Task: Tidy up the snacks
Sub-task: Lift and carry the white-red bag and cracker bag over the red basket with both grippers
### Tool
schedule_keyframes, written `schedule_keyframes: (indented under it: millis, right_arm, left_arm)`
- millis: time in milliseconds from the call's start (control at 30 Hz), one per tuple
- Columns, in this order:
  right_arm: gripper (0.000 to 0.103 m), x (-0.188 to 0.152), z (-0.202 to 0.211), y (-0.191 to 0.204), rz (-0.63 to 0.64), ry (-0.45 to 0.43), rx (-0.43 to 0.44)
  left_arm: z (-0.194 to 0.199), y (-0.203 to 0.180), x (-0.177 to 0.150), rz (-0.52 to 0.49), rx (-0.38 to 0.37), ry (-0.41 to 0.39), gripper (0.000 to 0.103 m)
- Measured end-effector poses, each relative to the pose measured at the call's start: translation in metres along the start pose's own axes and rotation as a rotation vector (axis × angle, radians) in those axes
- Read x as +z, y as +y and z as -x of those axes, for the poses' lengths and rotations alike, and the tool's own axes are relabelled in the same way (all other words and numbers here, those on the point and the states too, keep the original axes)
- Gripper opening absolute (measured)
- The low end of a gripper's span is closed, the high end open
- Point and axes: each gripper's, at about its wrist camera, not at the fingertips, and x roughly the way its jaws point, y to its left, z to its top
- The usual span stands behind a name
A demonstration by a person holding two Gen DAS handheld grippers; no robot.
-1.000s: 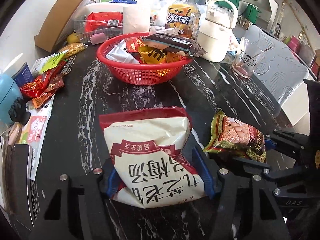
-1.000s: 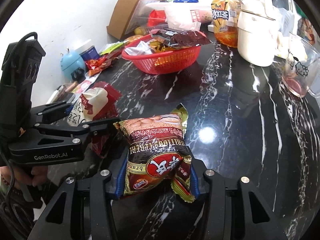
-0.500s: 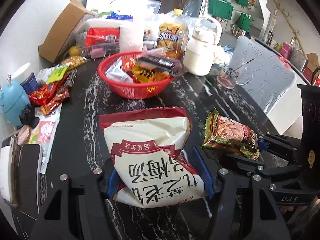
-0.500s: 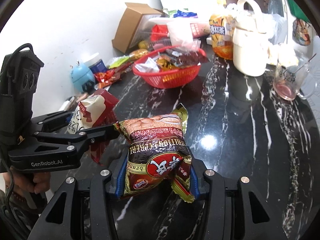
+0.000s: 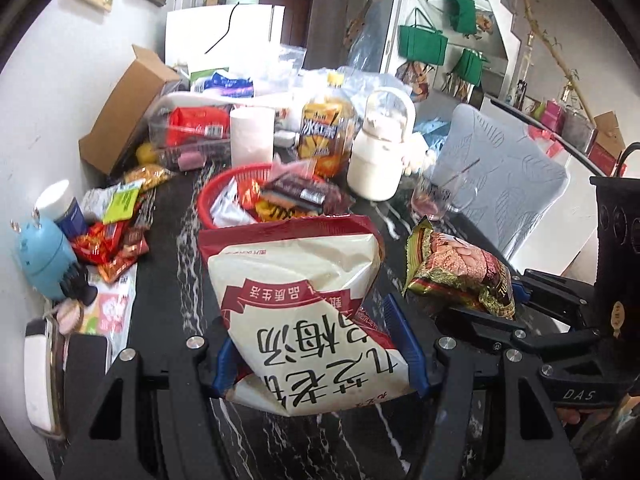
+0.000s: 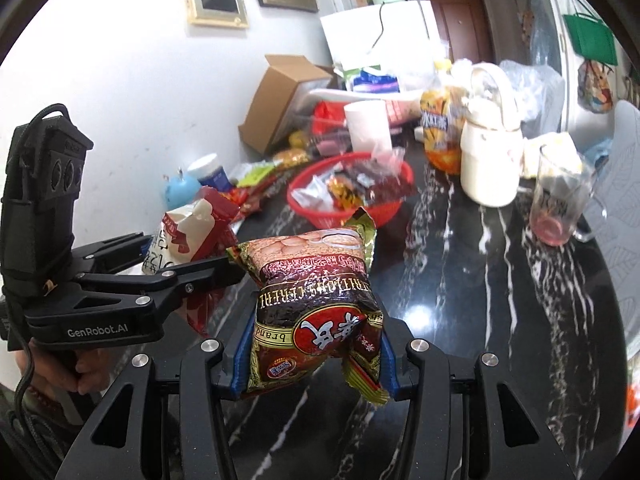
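My left gripper [image 5: 318, 344] is shut on a cream and red snack bag [image 5: 304, 304], held above the black marble table [image 5: 168, 264]. My right gripper [image 6: 312, 356] is shut on a brown cereal packet [image 6: 316, 292], also lifted off the table. Each gripper shows in the other's view: the right one with its cereal packet [image 5: 456, 268] to the right, the left one with its cream bag [image 6: 188, 232] to the left. A red basket [image 5: 216, 196] with several snacks in it sits farther back on the table, also seen as the red basket [image 6: 384, 212].
Behind the basket stand a white kettle [image 5: 380, 160], an orange drink bottle [image 5: 326, 132], a paper roll [image 5: 252, 136] and a cardboard box [image 5: 128, 112]. A glass mug [image 6: 560, 200] is on the right. Loose wrappers [image 5: 112, 240] and a blue gadget [image 5: 44, 260] lie at the left edge.
Both grippers rose off the table with their bags still gripped. The views tipped upward, so the basket now sits lower in the frames and more of the room shows.
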Motion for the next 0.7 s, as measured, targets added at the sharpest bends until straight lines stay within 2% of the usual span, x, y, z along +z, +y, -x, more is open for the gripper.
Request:
schedule_keyframes:
  millis: [333, 700]
  right_arm:
    - [0.049, 0.041, -0.003, -0.002, 0.021, -0.055, -0.005]
    - [0.049, 0.096, -0.040, -0.012, 0.073, -0.062, -0.015]
  left_arm:
    - [-0.003, 0.015, 0.041, -0.012, -0.007, -0.044, 0.064]
    - [-0.032, 0.039, 0.082, -0.008, 0.012, -0.038, 0.064]
